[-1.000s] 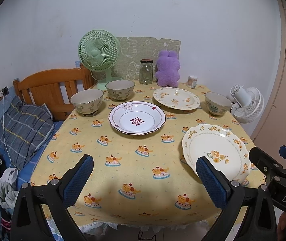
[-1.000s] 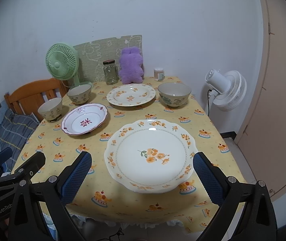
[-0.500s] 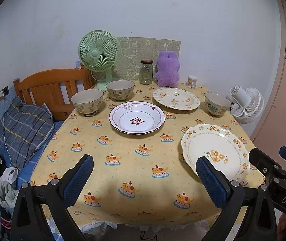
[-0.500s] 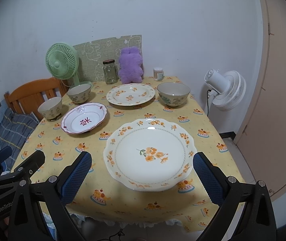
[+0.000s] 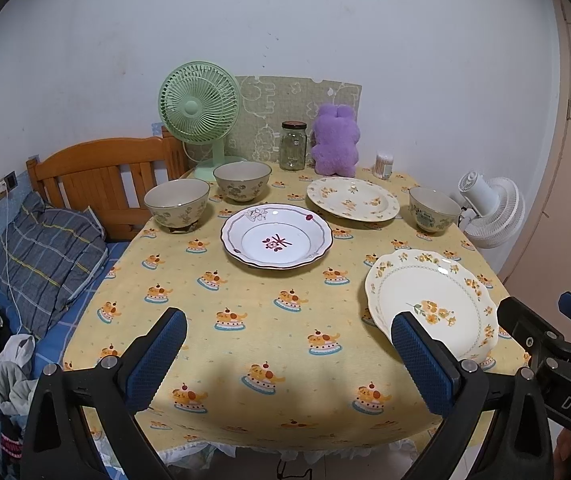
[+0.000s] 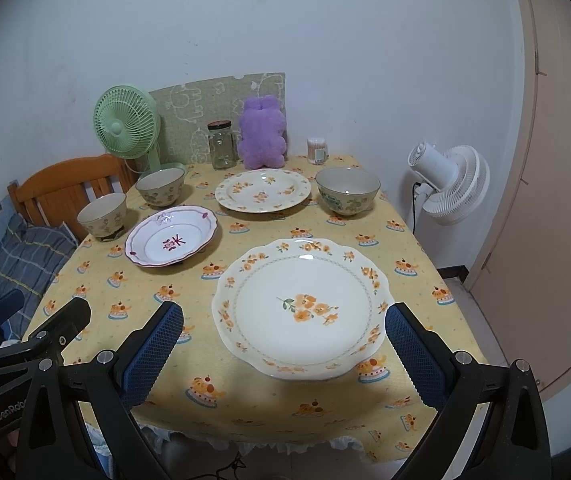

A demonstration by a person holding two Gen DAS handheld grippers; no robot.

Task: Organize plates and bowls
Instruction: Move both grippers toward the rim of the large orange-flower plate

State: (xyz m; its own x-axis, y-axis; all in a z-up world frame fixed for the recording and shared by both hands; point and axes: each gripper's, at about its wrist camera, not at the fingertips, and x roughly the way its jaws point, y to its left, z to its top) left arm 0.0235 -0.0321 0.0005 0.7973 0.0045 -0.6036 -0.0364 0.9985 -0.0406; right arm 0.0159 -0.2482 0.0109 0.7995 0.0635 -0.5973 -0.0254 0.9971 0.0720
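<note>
A yellow-clothed table (image 5: 245, 312) carries three plates and three bowls. The scalloped plate with orange flowers (image 6: 299, 306) lies nearest, in front of my open right gripper (image 6: 285, 354). A white plate with a maroon rim (image 5: 276, 235) sits mid-table, and a second flowered plate (image 5: 352, 199) lies behind it. Two bowls (image 5: 176, 207) (image 5: 242, 180) stand at the back left, and a third bowl (image 5: 433, 208) is at the back right. My left gripper (image 5: 285, 354) hovers open over the near edge, holding nothing.
Along the wall stand a green fan (image 5: 199, 110), a glass jar (image 5: 293, 145), a purple plush toy (image 5: 335, 140) and a small cotton-swab pot (image 5: 383, 164). A white fan (image 6: 451, 182) is right of the table, a wooden headboard (image 5: 101, 176) and bedding left.
Both grippers have drifted back and up a little; the table sits slightly farther and lower in each view. Nothing on the table has moved.
</note>
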